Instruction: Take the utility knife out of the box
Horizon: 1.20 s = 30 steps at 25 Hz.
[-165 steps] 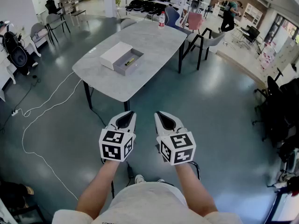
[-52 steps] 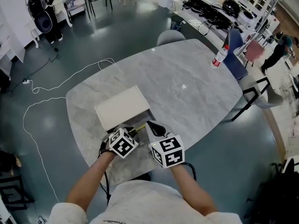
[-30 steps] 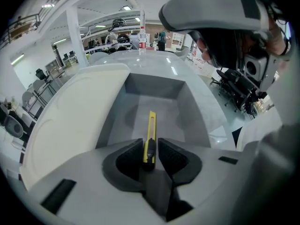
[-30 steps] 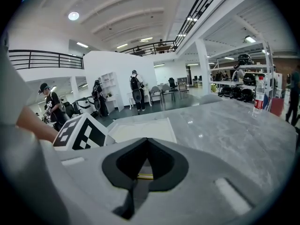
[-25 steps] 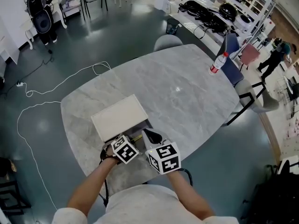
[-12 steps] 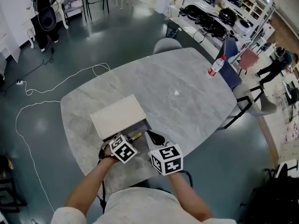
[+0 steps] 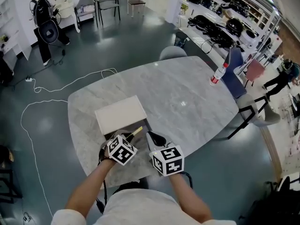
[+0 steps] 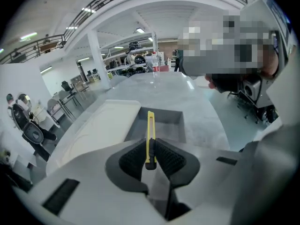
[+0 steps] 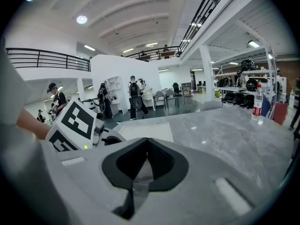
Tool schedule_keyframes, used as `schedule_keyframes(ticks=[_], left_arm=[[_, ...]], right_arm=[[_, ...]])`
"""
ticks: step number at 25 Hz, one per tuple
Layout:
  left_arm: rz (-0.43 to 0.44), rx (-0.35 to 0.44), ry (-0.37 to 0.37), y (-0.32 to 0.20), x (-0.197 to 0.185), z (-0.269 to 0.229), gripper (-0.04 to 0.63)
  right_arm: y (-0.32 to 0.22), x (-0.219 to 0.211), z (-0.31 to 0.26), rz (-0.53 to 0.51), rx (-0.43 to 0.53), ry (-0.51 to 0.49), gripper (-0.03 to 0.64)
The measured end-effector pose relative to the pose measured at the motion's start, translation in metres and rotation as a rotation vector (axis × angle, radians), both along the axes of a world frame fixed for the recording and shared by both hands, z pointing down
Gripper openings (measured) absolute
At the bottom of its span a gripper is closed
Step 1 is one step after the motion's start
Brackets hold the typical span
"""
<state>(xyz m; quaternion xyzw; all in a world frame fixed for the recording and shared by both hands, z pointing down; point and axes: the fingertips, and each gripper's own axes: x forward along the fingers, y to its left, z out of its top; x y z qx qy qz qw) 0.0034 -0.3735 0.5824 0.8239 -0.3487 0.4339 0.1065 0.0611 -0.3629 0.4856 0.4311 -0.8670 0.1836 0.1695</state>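
Observation:
The yellow utility knife [image 8: 150, 134] is clamped by its dark rear end between the pads of my left gripper [image 8: 151, 154], blade end pointing away. It hangs above the open grey box [image 8: 161, 125], clear of the box floor. In the head view the knife [image 7: 136, 131] sticks out past my left gripper [image 7: 130, 138] over the box [image 7: 142, 124], beside its white lid [image 7: 121, 114]. My right gripper [image 7: 151, 136] is just right of the box, jaws shut with nothing between them; the right gripper view shows its pads [image 9: 154, 156] meeting.
A grey marble table [image 7: 187, 107] carries the box near its front-left edge. A plastic bottle [image 7: 217, 74] stands at the far right edge. Chairs ring the table, a white cable [image 7: 42, 111] lies on the floor at left, and people stand far back.
My left gripper has risen with the knife, lifting it off the box floor and tilting its far end upward. My right gripper has drifted slightly to the right.

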Motion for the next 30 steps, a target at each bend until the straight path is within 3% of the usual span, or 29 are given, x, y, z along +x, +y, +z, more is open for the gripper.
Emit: schedule_keyframes(ticks=[20,30], left_arm=[[-0.377,0.325,0.215,0.069,-0.012,-0.119,0.060],[-0.516,0.428,0.323,0.135,-0.019,-0.139,0.060]], right_arm=[[0.064,0.001,-0.050,-0.182,0.105,-0.086,0.005],[0.113,0.003,-0.062,-0.232,0.136,-0.135,0.005]])
